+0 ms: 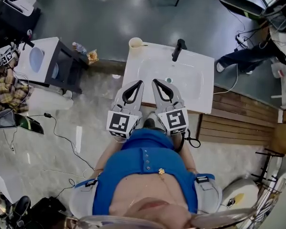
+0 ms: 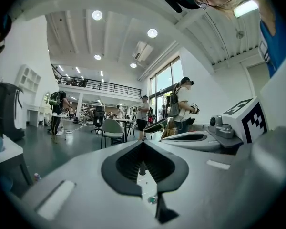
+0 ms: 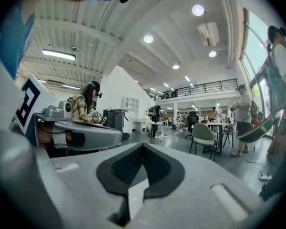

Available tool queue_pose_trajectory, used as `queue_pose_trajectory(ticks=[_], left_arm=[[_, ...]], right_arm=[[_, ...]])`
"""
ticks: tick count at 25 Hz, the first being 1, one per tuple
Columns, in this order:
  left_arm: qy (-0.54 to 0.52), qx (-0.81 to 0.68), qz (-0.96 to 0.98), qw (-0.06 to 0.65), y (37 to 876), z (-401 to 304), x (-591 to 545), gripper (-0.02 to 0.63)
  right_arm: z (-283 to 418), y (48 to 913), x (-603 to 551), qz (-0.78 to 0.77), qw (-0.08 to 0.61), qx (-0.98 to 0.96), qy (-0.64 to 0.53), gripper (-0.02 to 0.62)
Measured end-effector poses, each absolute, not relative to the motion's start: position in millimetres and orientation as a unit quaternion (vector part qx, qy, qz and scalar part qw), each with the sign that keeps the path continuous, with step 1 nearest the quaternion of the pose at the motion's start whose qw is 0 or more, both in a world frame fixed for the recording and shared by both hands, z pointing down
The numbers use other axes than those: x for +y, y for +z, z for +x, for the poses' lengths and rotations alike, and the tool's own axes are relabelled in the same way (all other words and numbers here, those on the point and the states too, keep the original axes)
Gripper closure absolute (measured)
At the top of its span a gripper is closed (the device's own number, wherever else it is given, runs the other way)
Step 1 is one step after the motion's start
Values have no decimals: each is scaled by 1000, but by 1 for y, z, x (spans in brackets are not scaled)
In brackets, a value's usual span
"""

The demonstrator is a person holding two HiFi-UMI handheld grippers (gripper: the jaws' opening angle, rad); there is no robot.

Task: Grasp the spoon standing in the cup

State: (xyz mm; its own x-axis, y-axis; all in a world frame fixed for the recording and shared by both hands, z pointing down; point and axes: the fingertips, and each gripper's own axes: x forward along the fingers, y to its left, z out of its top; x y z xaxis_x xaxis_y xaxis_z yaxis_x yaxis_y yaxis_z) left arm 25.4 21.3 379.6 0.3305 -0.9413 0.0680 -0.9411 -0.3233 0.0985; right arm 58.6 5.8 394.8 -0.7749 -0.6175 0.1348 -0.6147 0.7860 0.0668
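Left gripper (image 1: pixel 140 83) and right gripper (image 1: pixel 154 81): jaws shut tip to tip, both empty. I hold them over the sink's (image 1: pixel 200 82) near edge. The cup (image 1: pixel 135 43) with the spoon (image 1: pixel 140 45) is ahead-left at the far corner, with open basin between.

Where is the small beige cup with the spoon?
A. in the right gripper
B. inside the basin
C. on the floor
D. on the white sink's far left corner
D: the small beige cup stands on the white sink, at its far left corner.
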Motion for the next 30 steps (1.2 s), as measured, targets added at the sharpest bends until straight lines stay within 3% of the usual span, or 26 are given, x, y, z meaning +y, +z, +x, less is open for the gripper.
queue_pose_trajectory(ticks=[15,30], left_arm=[[7,-594,801,72,397,8,-32,606],[19,-490,869,70,400,-34,-106,606]], right_arm=[[30,408,-39,284,84,-955,-4,593],[3,422,-118,413,115,-903,5,593]])
